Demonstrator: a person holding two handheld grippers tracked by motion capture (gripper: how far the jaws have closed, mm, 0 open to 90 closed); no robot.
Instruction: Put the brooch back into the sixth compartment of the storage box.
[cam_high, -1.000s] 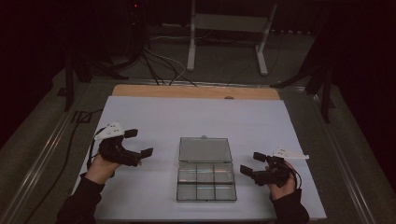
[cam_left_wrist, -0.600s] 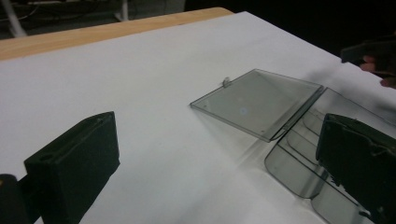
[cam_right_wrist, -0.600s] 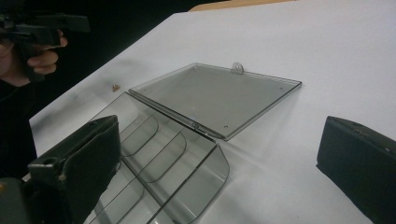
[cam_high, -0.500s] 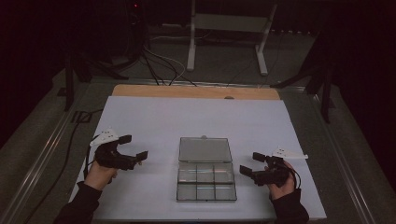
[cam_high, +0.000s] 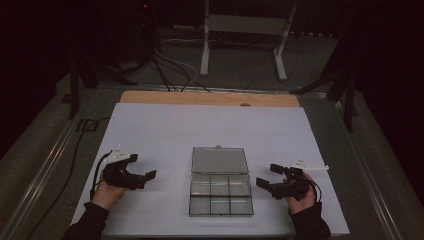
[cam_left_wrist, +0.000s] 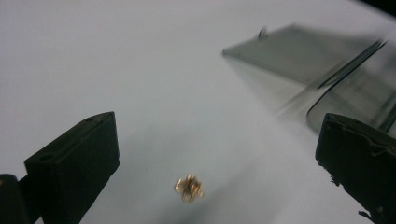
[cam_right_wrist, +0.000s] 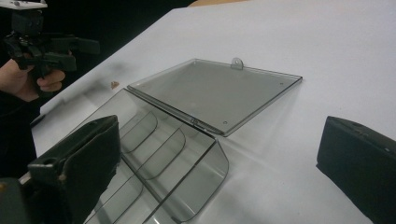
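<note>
A clear plastic compartment box (cam_high: 220, 194) lies open in the middle of the white table, its lid (cam_high: 219, 161) flat behind it. My left gripper (cam_high: 141, 166) is open to the left of the box. Between its jaws in the left gripper view (cam_left_wrist: 217, 133) a small gold-coloured piece (cam_left_wrist: 189, 188) lies on the table, untouched. The box (cam_left_wrist: 327, 70) is blurred at the upper right there. My right gripper (cam_high: 268, 175) is open to the right of the box. In the right gripper view (cam_right_wrist: 222, 133) its jaws frame the box (cam_right_wrist: 154, 154) and lid (cam_right_wrist: 219, 91).
The white tabletop (cam_high: 210, 125) ends in a wooden strip (cam_high: 210, 98) at the far edge. Beyond it are a dark floor, cables and a metal stand (cam_high: 245, 25). The right gripper view shows the other hand's gripper (cam_right_wrist: 46, 46) and the small gold piece (cam_right_wrist: 113, 85).
The left hand has drawn its gripper back toward the table's front edge and lower. The right hand has barely moved. The box is unchanged.
</note>
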